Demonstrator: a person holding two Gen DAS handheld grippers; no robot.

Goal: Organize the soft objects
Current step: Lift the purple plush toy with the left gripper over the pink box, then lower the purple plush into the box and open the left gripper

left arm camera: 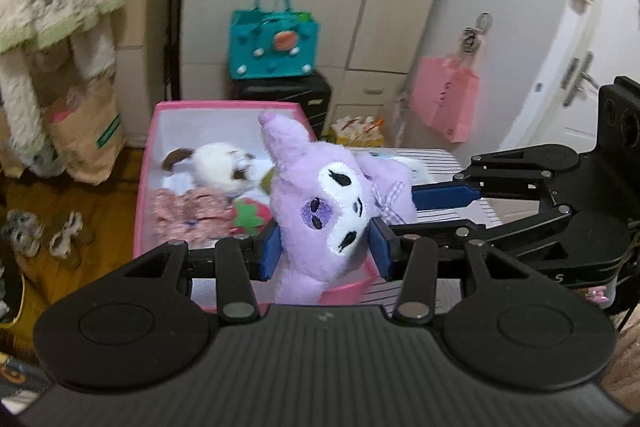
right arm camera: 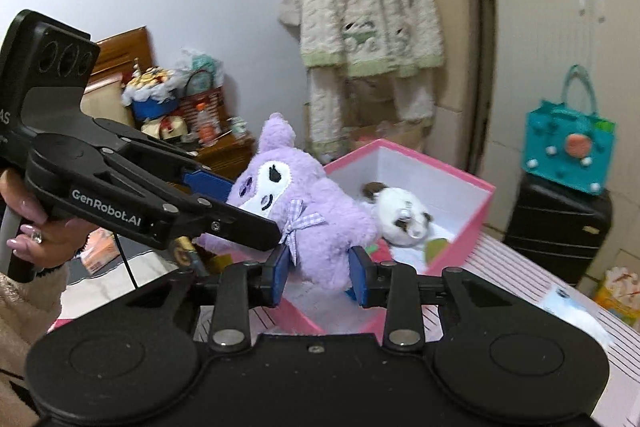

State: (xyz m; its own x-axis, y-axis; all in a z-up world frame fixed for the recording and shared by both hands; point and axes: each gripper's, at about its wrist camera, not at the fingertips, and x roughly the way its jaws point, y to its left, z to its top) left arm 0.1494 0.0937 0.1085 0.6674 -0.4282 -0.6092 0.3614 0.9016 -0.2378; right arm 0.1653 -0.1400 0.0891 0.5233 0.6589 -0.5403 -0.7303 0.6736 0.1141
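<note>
- purple plush [left arm camera: 320,211] w/ a white face patch and a gingham bow is held up in the air over the near corner of the pink box [left arm camera: 224,107], tilted, one ear pointing up
- left gripper [left arm camera: 324,247] is pinching the plush at the head/face, blue pads pressed into the fur on both sides
- right gripper [right arm camera: 320,267] is pinching the plush lower down on the body, just under the bow, fur bulging between its blue pads. in the left cam it comes in from the right side w/ a blue finger [left arm camera: 444,197] against the plush's back
- so both claws are clamped on the same toy, neither one spread
- inside the box: a white and brown plush dog [right arm camera: 400,215] lying on the white bottom, plus a pink patterned fabric piece [left arm camera: 188,215] and a strawberry-looking red/green soft thing [left arm camera: 250,217] next to it
- box sits on a striped surface [right arm camera: 520,275], open top, white lining
- a hand [right arm camera: 36,227] w/ long nails grips the left gripper's handle, seen in the right cam
- further out: teal handbag [left arm camera: 272,43] on top of a black suitcase [left arm camera: 288,95], pink bag [left arm camera: 448,99] hanging on the white door, fluffy cream/green pajama set [right arm camera: 368,7] hanging on the wall, cluttered wooden dresser [right arm camera: 224,155] behind
</note>
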